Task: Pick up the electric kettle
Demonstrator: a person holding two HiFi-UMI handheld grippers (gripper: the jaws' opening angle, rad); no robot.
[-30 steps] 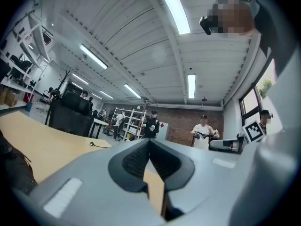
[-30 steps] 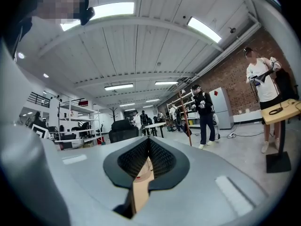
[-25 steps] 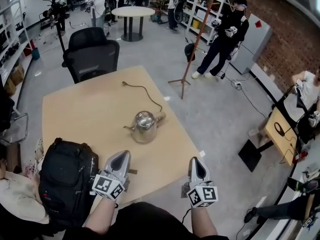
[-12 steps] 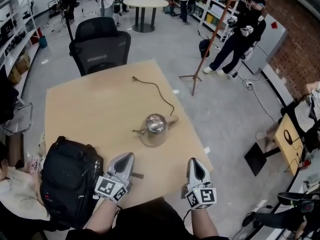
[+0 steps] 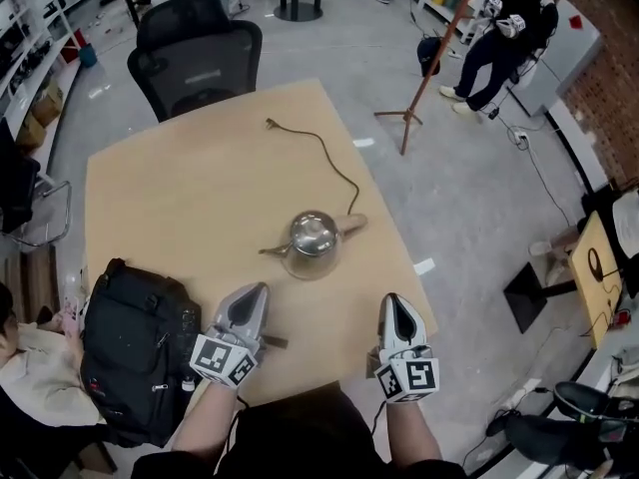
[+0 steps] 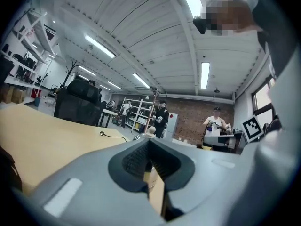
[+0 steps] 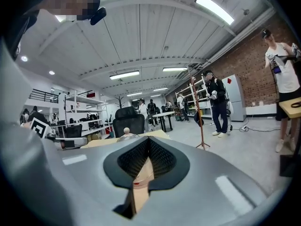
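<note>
A shiny steel electric kettle [image 5: 313,242] stands on the wooden table [image 5: 180,198], its spout to the left and its handle to the right. A black cord [image 5: 334,168] trails from it toward the far edge. My left gripper [image 5: 254,293] hangs over the near edge, shut and empty, short of the kettle and to its left. My right gripper [image 5: 393,301] is shut and empty too, short of the kettle and to its right. The left gripper view shows the kettle's knob [image 6: 150,132] just over the closed jaws. In the right gripper view the knob [image 7: 125,131] sits left of the jaws.
A black backpack [image 5: 135,347] lies on the table's near left corner, close to my left gripper. A black office chair [image 5: 195,53] stands at the far side. A wooden pole on a stand [image 5: 419,78] and a person [image 5: 504,38] are on the floor to the right.
Both grippers have crept a little forward toward the kettle, still shut. The head view has tipped down, so the table fills more of it. The kettle has not moved.
</note>
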